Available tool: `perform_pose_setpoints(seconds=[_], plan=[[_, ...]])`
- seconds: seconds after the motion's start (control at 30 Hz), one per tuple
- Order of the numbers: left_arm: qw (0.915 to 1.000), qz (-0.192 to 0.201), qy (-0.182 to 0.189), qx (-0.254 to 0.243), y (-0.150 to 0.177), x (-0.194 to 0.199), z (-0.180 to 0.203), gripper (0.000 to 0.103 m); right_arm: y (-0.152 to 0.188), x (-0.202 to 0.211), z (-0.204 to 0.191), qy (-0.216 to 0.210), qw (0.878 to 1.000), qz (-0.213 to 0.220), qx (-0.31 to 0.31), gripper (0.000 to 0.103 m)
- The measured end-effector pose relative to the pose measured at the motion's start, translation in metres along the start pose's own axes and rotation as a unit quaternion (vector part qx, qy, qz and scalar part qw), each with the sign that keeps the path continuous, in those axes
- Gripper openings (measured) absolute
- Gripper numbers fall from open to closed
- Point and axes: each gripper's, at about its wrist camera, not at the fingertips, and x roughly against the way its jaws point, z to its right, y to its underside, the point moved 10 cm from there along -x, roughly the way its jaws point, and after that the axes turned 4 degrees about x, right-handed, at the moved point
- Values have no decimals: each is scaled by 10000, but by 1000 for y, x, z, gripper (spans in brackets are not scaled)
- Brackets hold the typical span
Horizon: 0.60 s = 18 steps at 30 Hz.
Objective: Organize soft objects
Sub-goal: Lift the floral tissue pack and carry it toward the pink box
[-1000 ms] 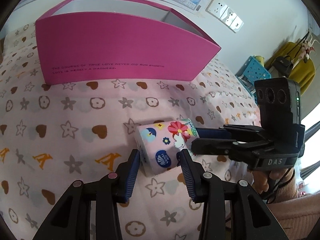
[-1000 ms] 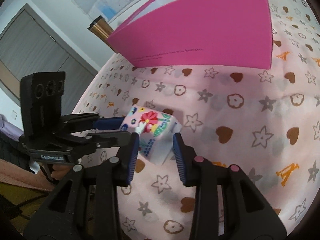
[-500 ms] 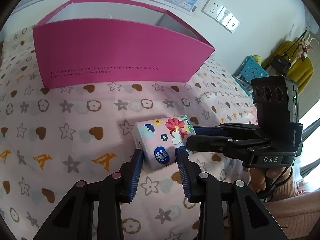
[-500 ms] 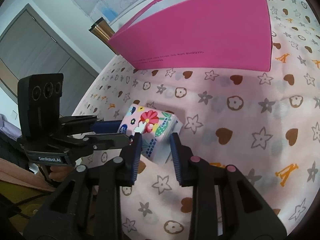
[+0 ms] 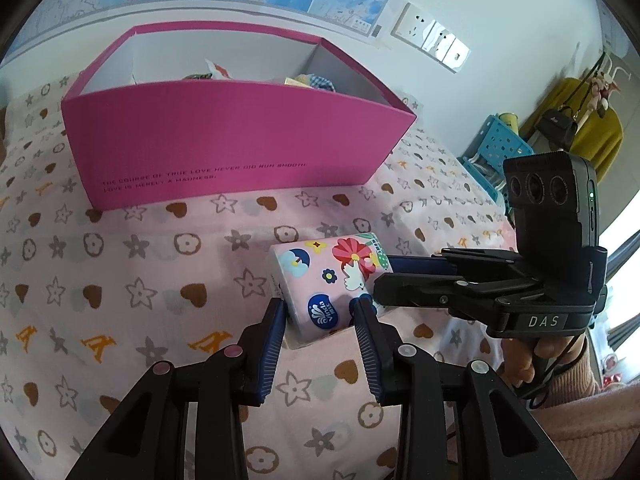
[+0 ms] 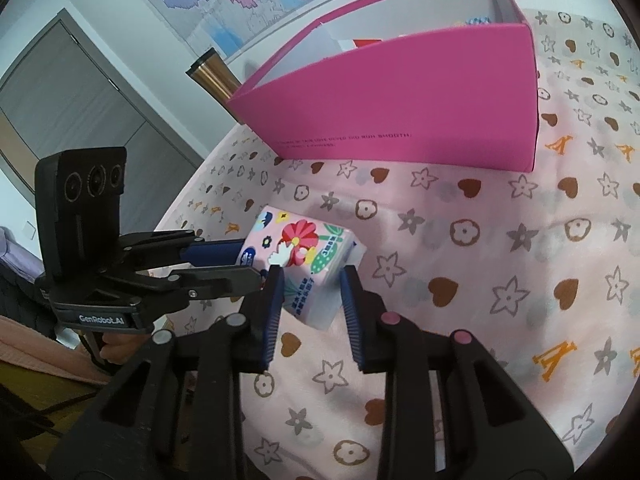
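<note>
A soft tissue pack (image 5: 324, 280) (image 6: 304, 256), pink with a red flower and a blue logo, is on the patterned bed sheet (image 5: 120, 280) in front of the pink box (image 5: 224, 140) (image 6: 400, 100). My left gripper (image 5: 320, 308) (image 6: 248, 260) is shut on one end of the pack, its blue pads pressing the sides. From the other end my right gripper (image 6: 310, 276) (image 5: 384, 272) is shut on the same pack. The pack is tilted, and its near white edge looks slightly raised off the sheet. Several soft items show inside the open-topped box.
A blue perforated basket (image 5: 496, 144) and a yellow garment with a black bag (image 5: 592, 128) stand beyond the bed's right side. A gold cylinder (image 6: 212, 76) leans behind the box. A hand and pink sleeve (image 5: 568, 380) hold each gripper. Wall sockets (image 5: 432, 36) sit above.
Both pairs of jaws have narrowed onto the tissue pack. The views now look over the box's front wall, so its inside shows.
</note>
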Motion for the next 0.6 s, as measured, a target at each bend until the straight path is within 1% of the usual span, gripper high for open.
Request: perform_pose_setpoints(seconds=[0.6], plan=[[9997, 205, -13, -155, -16, 6, 8, 35, -14, 13, 2, 46, 9998, 168, 118, 33]])
